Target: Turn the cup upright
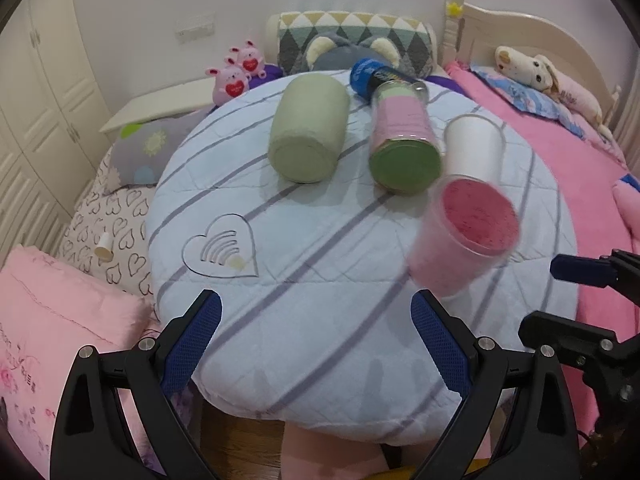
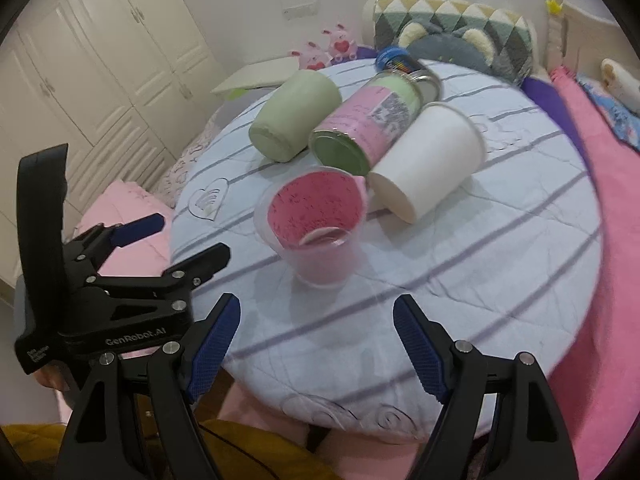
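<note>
A clear plastic cup with a pink lining (image 2: pixel 316 228) stands mouth up on the round blue striped cushion (image 2: pixel 480 280); it also shows in the left wrist view (image 1: pixel 464 236), blurred. Behind it lie three on their sides: a white paper cup (image 2: pixel 428 160) (image 1: pixel 472 148), a pink-labelled jar with a green lid (image 2: pixel 360 128) (image 1: pixel 404 140), and a pale green cup (image 2: pixel 296 116) (image 1: pixel 308 124). My left gripper (image 1: pixel 316 340) is open and empty near the cushion's front edge. My right gripper (image 2: pixel 316 344) is open and empty, just in front of the pink cup.
The cushion (image 1: pixel 320 300) lies on a bed with pink bedding (image 1: pixel 600 184). Plush toys (image 1: pixel 236 68) and a patterned pillow (image 1: pixel 356 36) sit at the back. A blue can (image 1: pixel 368 72) lies behind the jar. White wardrobes (image 2: pixel 100 60) stand at the left.
</note>
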### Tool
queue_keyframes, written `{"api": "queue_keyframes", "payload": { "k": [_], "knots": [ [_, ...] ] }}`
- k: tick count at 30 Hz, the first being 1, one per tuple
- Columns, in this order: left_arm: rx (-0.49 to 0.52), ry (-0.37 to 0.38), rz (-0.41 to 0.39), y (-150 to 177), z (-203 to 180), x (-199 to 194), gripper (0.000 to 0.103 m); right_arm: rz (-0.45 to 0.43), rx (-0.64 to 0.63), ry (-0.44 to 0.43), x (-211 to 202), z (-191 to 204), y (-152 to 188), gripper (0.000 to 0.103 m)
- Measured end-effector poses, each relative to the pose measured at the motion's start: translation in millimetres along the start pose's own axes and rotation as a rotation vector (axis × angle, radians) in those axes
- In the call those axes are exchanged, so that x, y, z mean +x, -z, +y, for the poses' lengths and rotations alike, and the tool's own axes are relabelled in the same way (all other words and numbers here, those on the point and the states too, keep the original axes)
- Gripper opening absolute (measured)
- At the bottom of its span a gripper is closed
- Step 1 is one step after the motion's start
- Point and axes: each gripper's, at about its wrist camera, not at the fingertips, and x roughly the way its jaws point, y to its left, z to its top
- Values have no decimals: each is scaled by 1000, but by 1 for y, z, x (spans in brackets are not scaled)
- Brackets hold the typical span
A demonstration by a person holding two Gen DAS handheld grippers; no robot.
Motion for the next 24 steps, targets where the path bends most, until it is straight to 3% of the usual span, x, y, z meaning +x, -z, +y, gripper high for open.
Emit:
{"api": "queue_keyframes", "payload": {
  "k": [6, 12, 24],
  "knots": [
    [7, 18, -57, 6, -15, -15, 97, -105, 0, 104, -20, -4, 16, 80],
    [21, 5, -201, 14, -29, -37, 97, -254, -33, 218, -36, 4, 30, 80],
    [37, -8, -387, 23, -41, -57, 97, -501, 7, 264, -57, 1, 46, 80]
  ]
}}
